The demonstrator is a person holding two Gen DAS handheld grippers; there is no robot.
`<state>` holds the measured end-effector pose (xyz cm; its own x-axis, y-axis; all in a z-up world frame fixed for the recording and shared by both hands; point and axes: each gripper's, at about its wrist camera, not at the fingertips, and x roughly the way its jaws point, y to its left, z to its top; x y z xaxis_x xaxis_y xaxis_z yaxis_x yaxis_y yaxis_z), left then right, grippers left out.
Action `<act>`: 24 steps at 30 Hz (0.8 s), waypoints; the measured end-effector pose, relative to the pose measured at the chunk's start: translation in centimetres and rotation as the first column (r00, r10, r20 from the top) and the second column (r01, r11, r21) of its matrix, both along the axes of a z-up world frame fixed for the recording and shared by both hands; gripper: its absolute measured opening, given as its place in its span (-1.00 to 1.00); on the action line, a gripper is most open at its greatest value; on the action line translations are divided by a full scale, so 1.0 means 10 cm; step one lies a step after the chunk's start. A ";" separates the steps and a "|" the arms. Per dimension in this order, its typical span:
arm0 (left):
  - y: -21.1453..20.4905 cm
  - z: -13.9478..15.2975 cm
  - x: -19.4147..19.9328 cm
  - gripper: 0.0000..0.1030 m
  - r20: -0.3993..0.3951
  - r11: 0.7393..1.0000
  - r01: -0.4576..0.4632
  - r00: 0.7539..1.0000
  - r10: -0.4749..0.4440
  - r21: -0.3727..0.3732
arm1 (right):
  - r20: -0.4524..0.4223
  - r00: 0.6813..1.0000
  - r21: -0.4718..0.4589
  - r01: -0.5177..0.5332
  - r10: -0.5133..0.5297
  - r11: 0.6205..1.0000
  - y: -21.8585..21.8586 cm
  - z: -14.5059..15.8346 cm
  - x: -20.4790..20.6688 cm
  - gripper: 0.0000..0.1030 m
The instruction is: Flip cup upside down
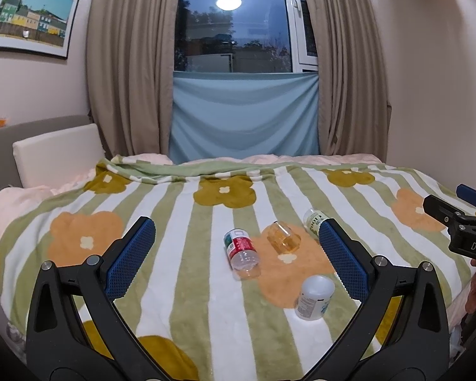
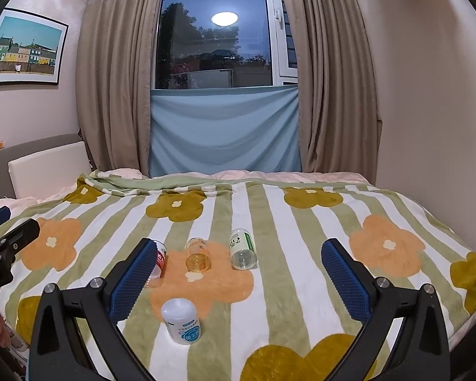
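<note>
Several small cups lie on a flower-striped blanket [image 1: 181, 222]. An orange see-through cup [image 1: 284, 238] [image 2: 198, 255] rests on its side. Left of it a clear cup with a red label [image 1: 242, 252] lies on its side, and my right gripper's left finger partly hides it [image 2: 160, 260]. A clear green-labelled cup [image 1: 311, 219] [image 2: 242, 249] lies on its side further right. A white cup [image 1: 314, 297] [image 2: 182, 320] stands nearest, closed end up. My left gripper [image 1: 236, 225] and right gripper [image 2: 239, 244] hover open above the near blanket, holding nothing.
A white pillow [image 1: 57, 155] leans on the grey headboard at the far left. Curtains [image 2: 114, 73] and a window with blue cloth [image 1: 244, 114] close off the back. A wall [image 2: 428, 111] runs along the bed's right side. Each gripper shows at the other view's edge.
</note>
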<state>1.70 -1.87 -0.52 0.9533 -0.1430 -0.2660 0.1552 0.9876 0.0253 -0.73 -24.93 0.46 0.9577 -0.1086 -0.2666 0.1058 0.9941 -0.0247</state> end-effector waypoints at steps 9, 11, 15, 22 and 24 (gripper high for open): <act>-0.02 0.00 0.01 0.99 0.000 1.000 0.006 1.000 -0.006 0.000 | -0.007 1.000 0.004 -0.004 0.004 1.000 0.00 0.00 0.01 1.00; -0.02 0.00 0.01 0.99 -0.001 1.000 0.006 1.000 -0.006 0.000 | -0.004 1.000 0.003 -0.002 0.002 1.000 0.00 0.00 0.01 1.00; -0.02 0.00 0.01 0.99 -0.001 1.000 0.008 1.000 -0.008 0.000 | -0.004 1.000 0.000 -0.003 0.003 1.000 0.00 0.00 0.01 0.99; -0.02 0.03 0.01 0.99 0.004 1.000 0.009 1.000 -0.009 -0.001 | 0.016 1.000 0.001 -0.002 0.002 1.000 0.03 0.04 0.00 1.00; -0.03 0.04 0.02 0.99 0.005 1.000 0.013 1.000 -0.013 -0.002 | 0.023 1.000 0.000 -0.002 0.002 1.000 0.05 0.06 0.00 1.00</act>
<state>1.87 -2.17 -0.12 0.9527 -0.1554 -0.2613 0.1675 0.9856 0.0245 -0.71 -24.47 1.02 0.9637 -0.1068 -0.2448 0.1044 0.9943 -0.0227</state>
